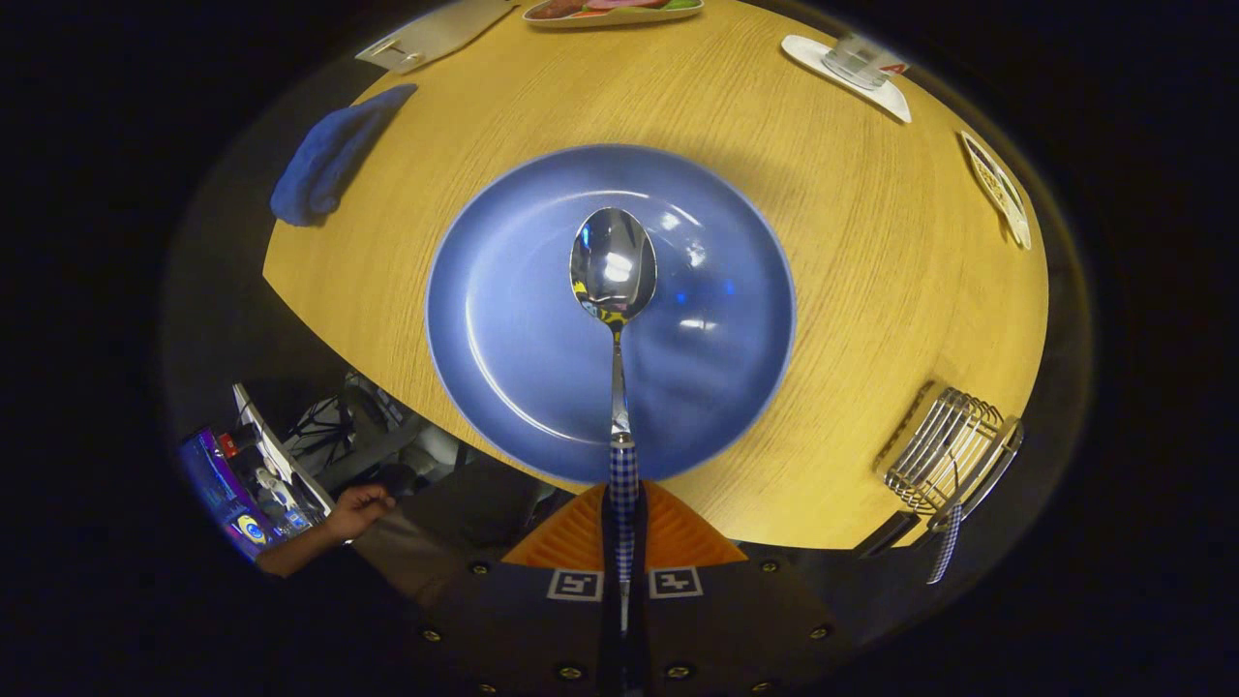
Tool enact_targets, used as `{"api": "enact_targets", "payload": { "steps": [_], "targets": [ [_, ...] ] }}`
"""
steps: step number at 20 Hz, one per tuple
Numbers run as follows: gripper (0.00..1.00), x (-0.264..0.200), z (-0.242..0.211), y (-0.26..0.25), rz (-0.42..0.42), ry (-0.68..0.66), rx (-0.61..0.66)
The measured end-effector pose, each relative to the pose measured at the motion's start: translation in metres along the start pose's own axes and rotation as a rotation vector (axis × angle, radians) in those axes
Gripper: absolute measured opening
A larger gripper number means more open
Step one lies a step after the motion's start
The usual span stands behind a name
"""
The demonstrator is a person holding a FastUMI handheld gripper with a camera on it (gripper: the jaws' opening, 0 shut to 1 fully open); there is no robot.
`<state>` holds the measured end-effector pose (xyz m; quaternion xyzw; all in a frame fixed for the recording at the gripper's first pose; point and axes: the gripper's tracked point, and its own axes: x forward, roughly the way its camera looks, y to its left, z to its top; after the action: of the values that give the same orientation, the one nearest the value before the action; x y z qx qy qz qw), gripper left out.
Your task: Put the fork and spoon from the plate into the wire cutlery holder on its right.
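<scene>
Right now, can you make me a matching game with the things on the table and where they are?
Things:
1. spoon
2. blue cloth
3. wire cutlery holder
4. blue plate

Places:
A. at the table's edge, right of the plate, with a checked handle sticking out of it
B. held up over the plate, its checked handle pinched in the claw
C. in the middle of the wooden table, under the spoon
D. bunched at the table's far left edge

Pairs: 1-B, 2-D, 3-A, 4-C
</scene>
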<state>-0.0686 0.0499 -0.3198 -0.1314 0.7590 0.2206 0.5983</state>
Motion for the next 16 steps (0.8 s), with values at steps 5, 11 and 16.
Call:
{"api": "enact_targets", "payload": {
  "steps": [5, 11, 16],
  "targets": [
    [0.03, -0.017, -0.028, -0.026, -0.004, 0.032, 0.007],
    [0.03, -0.040, -0.063, -0.060, -0.033, 0.070, 0.011],
    [0.03, -0.057, -0.079, -0.082, -0.033, 0.069, 0.047]
  ]
}}
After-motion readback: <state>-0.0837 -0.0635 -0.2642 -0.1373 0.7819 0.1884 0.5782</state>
